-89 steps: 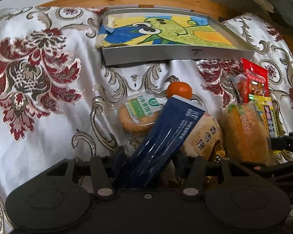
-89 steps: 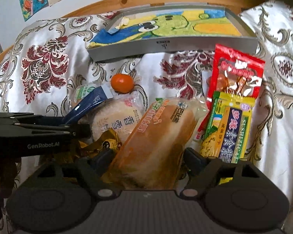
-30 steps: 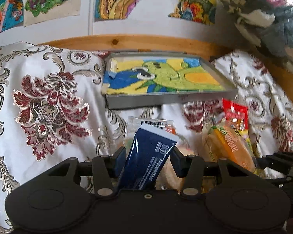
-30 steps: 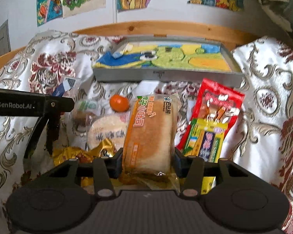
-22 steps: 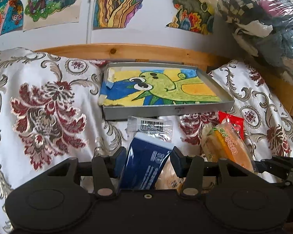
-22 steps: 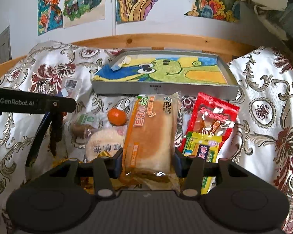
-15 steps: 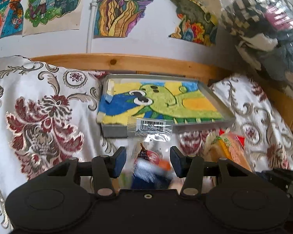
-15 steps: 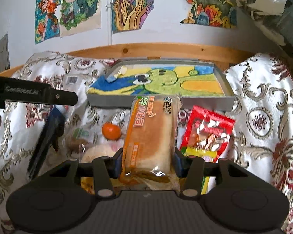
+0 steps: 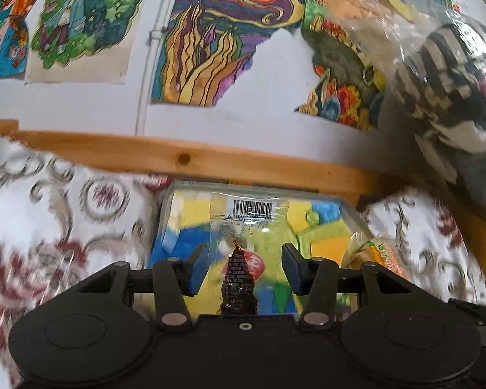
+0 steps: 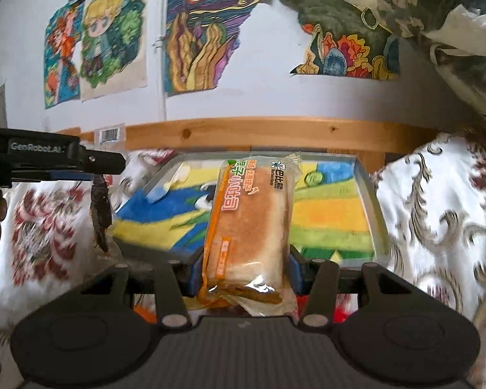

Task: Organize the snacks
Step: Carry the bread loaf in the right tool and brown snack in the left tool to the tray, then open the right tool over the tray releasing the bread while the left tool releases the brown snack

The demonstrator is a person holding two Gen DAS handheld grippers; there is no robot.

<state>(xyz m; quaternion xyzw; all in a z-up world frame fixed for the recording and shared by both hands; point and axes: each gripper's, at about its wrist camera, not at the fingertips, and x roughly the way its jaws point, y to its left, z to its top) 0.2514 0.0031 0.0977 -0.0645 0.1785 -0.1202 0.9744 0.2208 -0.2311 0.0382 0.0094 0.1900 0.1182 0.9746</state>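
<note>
My left claw (image 9: 241, 274) grips a clear snack packet (image 9: 248, 227), my right claw (image 10: 243, 270) clamps the bread pack (image 10: 249, 220), both above the tray (image 10: 367, 201) at 12 o'clock; lower both flat inside before releasing.

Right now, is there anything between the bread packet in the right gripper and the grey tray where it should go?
Nothing visible blocks it. The bread packet is held in the right gripper just in front of the grey tray, whose painted floor beyond it looks free of snacks. The left gripper stays off to the left.
</note>
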